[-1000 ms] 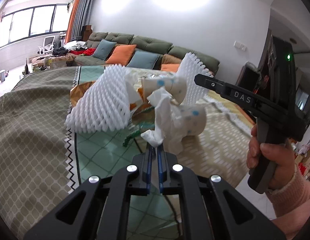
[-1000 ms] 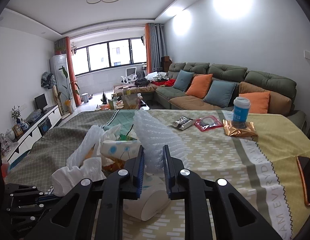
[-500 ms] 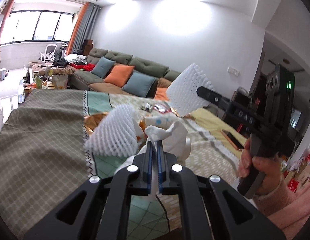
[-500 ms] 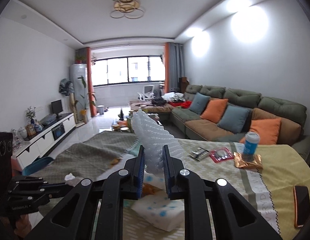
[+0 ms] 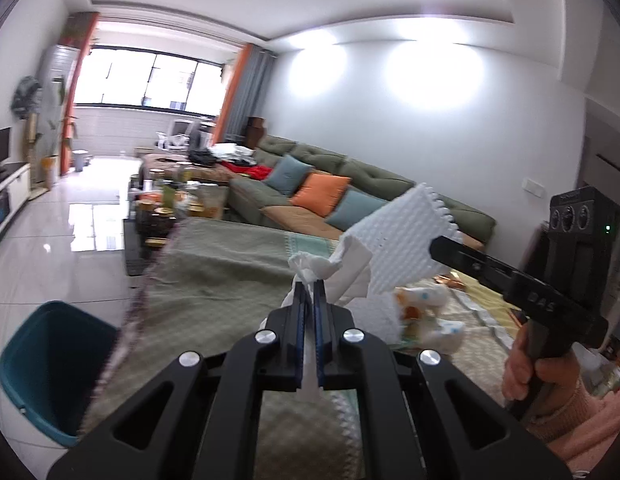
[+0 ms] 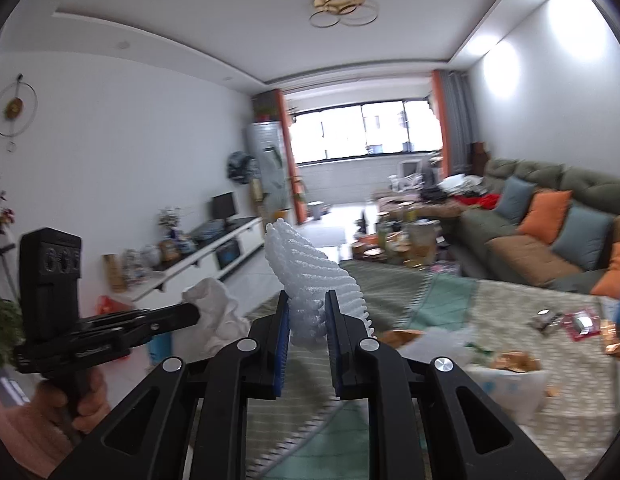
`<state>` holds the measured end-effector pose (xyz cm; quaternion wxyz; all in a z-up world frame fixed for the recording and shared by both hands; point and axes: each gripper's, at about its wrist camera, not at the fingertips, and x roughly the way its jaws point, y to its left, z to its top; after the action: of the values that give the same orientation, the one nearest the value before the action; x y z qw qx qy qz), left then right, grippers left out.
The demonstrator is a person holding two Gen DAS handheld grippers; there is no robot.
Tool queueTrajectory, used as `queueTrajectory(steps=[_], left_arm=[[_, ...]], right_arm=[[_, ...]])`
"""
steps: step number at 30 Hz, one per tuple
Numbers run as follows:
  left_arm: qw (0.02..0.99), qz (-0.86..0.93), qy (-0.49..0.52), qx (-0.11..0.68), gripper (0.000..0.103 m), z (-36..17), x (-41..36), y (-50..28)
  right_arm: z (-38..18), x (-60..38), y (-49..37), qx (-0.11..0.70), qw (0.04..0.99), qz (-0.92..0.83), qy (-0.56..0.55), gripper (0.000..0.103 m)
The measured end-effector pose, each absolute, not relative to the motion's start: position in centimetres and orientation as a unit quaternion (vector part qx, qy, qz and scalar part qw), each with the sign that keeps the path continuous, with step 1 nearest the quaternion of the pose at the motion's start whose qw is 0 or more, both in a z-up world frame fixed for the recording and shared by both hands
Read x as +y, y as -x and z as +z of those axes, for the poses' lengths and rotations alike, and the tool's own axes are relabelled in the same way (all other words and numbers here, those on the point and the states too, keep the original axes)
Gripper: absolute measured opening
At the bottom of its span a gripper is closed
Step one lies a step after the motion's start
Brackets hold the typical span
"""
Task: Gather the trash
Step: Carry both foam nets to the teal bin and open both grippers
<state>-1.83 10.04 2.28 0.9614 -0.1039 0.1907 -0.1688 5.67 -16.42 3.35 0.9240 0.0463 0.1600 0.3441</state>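
Note:
My left gripper (image 5: pixel 308 286) is shut on a crumpled white tissue (image 5: pixel 342 270) and holds it in the air above the table. My right gripper (image 6: pixel 307 300) is shut on a white foam net sleeve (image 6: pixel 310 276), also lifted. The sleeve also shows in the left wrist view (image 5: pixel 402 248), held by the right gripper (image 5: pixel 436 246). The tissue shows in the right wrist view (image 6: pixel 215 312), held by the left gripper (image 6: pixel 193 314). A teal trash bin (image 5: pixel 49 368) stands on the floor at the lower left, beside the table. More paper trash (image 5: pixel 426 312) lies on the table.
The table has a green and yellow patterned cloth (image 5: pixel 213 280). Wrappers (image 6: pixel 574 322) and orange scraps (image 6: pixel 514 360) lie on it at the right. A green sofa with cushions (image 5: pixel 322 192) stands behind. A cluttered coffee table (image 5: pixel 177 204) and a TV cabinet (image 6: pixel 213 248) stand farther off.
Both grippers have lifted with their loads and swung left, away from the table's trash pile. The teal bin has come into the left wrist view.

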Motion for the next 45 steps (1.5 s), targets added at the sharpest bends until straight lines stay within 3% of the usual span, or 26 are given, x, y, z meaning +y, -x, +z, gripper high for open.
queueTrajectory(steps=[23,37,45], left_arm=[[0.963,0.069,0.137,0.222,0.006,-0.5,27.1,1.9],[0.939,0.1,0.169,0.281,0.006,-6.0,29.9,-0.4],[0.926,0.11,0.186,0.31,0.006,-7.8,30.7,-1.8]], right_arm=[[-0.2,2.2,-13.3,0.285,0.782,0.546,-0.091,0.017],[-4.8,9.0,-16.8,0.384,0.754,0.529,-0.07,0.018],[-6.6,10.8,-17.7,0.437,0.744,0.503,-0.046,0.028]])
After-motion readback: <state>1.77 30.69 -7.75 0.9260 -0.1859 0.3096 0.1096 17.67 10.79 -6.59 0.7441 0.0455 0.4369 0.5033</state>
